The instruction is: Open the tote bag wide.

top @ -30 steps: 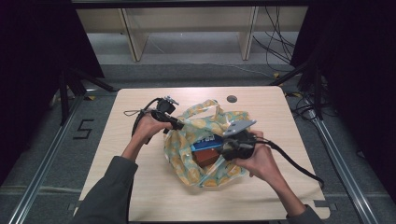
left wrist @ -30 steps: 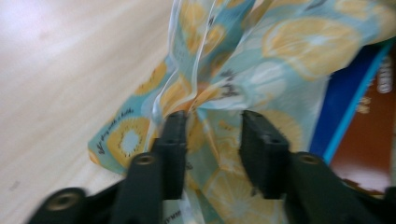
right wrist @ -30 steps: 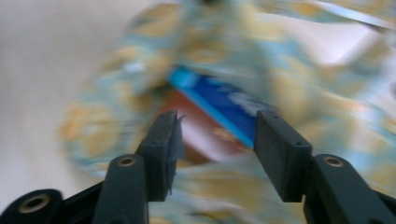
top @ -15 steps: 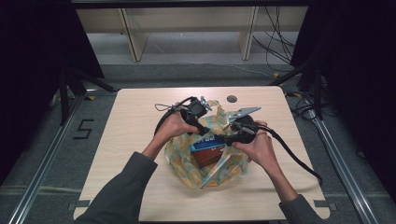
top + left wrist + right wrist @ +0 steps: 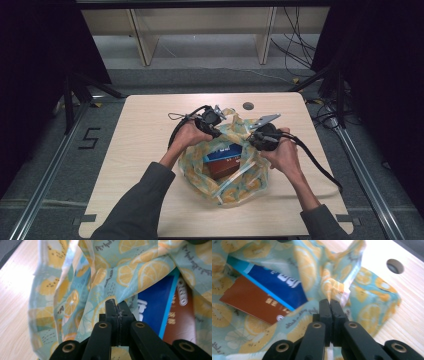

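Lemon-printed pale blue cloth (image 5: 235,185) is lying bunched at the middle of the light wooden table (image 5: 145,150), wrapping around a brown box (image 5: 225,167) and a blue box (image 5: 222,151) that are sitting side by side inside it. Both arms are reaching in from the near edge. The left gripper (image 5: 116,306) is clenching a fold of the cloth, jaws pressed together with fabric pinched between them, the blue and brown boxes lying just beyond. The right gripper (image 5: 329,305) is likewise gripping a puckered fold of the cloth between closed jaws. Farther off, a round hole (image 5: 248,106) is showing in the tabletop, and a pale wooden shelf frame (image 5: 200,30) is standing past the table.
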Demonstrator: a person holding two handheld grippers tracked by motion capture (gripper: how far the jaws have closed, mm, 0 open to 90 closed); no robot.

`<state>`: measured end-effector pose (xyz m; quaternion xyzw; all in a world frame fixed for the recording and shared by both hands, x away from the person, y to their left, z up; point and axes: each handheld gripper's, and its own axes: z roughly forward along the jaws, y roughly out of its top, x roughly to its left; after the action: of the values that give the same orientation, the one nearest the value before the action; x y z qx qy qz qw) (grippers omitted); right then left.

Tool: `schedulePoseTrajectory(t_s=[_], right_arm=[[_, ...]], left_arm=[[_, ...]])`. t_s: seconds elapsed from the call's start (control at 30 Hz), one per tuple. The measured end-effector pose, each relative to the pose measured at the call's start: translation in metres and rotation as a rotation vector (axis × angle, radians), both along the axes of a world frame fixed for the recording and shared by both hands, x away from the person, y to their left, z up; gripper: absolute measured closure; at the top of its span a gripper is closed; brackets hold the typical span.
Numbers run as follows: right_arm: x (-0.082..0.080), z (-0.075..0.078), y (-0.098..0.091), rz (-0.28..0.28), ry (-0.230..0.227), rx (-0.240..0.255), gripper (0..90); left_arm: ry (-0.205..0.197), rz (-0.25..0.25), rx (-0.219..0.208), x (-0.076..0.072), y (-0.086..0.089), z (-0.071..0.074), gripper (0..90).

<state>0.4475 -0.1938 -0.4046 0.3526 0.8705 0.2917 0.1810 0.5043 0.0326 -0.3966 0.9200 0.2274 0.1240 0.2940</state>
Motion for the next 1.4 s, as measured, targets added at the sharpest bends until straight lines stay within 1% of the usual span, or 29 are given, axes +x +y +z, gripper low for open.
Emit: schedulePoseTrajectory(t_s=[0.1,0.13,0.2,0.27,0.3,0.33,0.37,0.4,0.47,0.53,0.57,0.6,0.67,0.7,0.73,0.77,0.8,0.83,0.87,0.9,0.97,1.03,1.07,1.13,1.17,1.27,1.3,1.37,1.4], right_arm=[[0.007,0.006,-0.024,-0.048,-0.009,0.015,90.0],[0.012,0.005,-0.031,-0.067,-0.037,0.010,90.0],[0.021,0.001,-0.049,-0.129,-0.029,0.019,90.0],[0.030,-0.013,-0.062,-0.171,0.007,0.035,90.0],[0.035,-0.025,-0.065,-0.166,0.010,0.026,90.0],[0.038,-0.040,-0.063,-0.184,0.053,0.042,90.0],[0.042,-0.048,-0.063,-0.163,0.040,0.018,90.0],[0.044,-0.057,-0.062,-0.174,0.064,-0.001,90.0],[0.047,-0.061,-0.061,-0.173,0.070,-0.037,90.0],[0.046,-0.067,-0.057,-0.131,0.057,-0.071,89.8],[0.042,-0.066,-0.054,-0.146,0.086,-0.082,85.7],[0.040,-0.063,-0.055,-0.146,0.083,-0.082,82.6],[0.035,-0.045,-0.059,-0.153,0.040,-0.067,77.8],[0.031,-0.036,-0.060,-0.166,0.039,-0.047,75.5],[0.026,-0.022,-0.061,-0.135,0.003,-0.016,73.9],[0.021,-0.014,-0.059,-0.124,0.004,0.015,73.1],[0.014,-0.005,-0.055,-0.096,-0.038,0.087,72.4],[0.006,0.005,-0.051,-0.069,-0.004,0.105,71.1],[0.000,0.009,-0.044,-0.039,-0.020,0.134,69.2],[-0.004,0.013,-0.039,-0.004,0.001,0.154,67.9],[-0.016,0.013,-0.021,0.096,0.036,0.202,63.2],[-0.024,0.007,-0.005,0.197,0.064,0.195,58.8],[-0.027,0.005,0.002,0.229,0.112,0.182,55.5],[-0.033,-0.005,0.017,0.302,0.162,0.187,51.6],[-0.035,-0.009,0.022,0.314,0.192,0.197,49.0],[-0.040,-0.017,0.033,0.367,0.208,0.137,46.4],[-0.043,-0.020,0.034,0.371,0.221,0.123,49.1],[-0.050,-0.026,0.035,0.409,0.179,0.038,68.3],[-0.053,-0.030,0.034,0.420,0.165,0.024,80.1]], left_arm=[[-0.004,-0.006,-0.033,0.000,0.007,0.008,89.6],[-0.012,-0.003,-0.037,0.000,0.009,0.011,89.6],[-0.026,0.021,-0.067,0.002,0.013,0.013,89.6],[-0.010,0.023,-0.086,0.008,0.015,0.012,89.6],[0.002,0.045,-0.112,0.011,0.013,0.009,89.6],[0.002,0.040,-0.105,0.014,0.012,0.007,89.6],[0.007,0.045,-0.107,0.017,0.010,0.004,89.7],[0.016,0.057,-0.114,0.019,0.007,0.001,89.6],[0.016,0.068,-0.109,0.026,0.005,-0.003,89.7],[0.037,0.080,-0.107,0.032,0.004,-0.005,89.6],[0.040,0.094,-0.102,0.033,0.003,-0.006,89.6],[0.051,0.102,-0.111,0.034,0.003,-0.007,89.6],[0.052,0.111,-0.096,0.037,0.003,-0.007,89.6],[0.061,0.116,-0.102,0.037,0.002,-0.008,89.6],[0.061,0.115,-0.099,0.038,0.002,-0.008,89.6],[0.061,0.114,-0.091,0.038,0.002,-0.008,89.6],[0.068,0.112,-0.083,0.039,0.001,-0.008,89.6],[0.065,0.116,-0.084,0.039,0.001,-0.009,89.6],[0.070,0.114,-0.082,0.039,0.000,-0.009,89.6],[0.072,0.115,-0.075,0.039,-0.001,-0.010,89.6],[0.075,0.117,-0.071,0.039,-0.002,-0.010,89.5],[0.078,0.117,-0.067,0.039,-0.003,-0.009,89.5],[0.078,0.119,-0.068,0.040,-0.003,-0.010,89.5],[0.080,0.120,-0.065,0.040,-0.004,-0.009,89.4],[0.079,0.119,-0.064,0.040,-0.004,-0.009,89.4],[0.080,0.116,-0.058,0.040,-0.003,-0.008,89.4],[0.081,0.115,-0.060,0.041,-0.003,-0.009,89.3],[0.082,0.127,-0.063,0.041,-0.002,-0.009,89.3],[0.081,0.130,-0.061,0.042,-0.001,-0.009,89.3]])
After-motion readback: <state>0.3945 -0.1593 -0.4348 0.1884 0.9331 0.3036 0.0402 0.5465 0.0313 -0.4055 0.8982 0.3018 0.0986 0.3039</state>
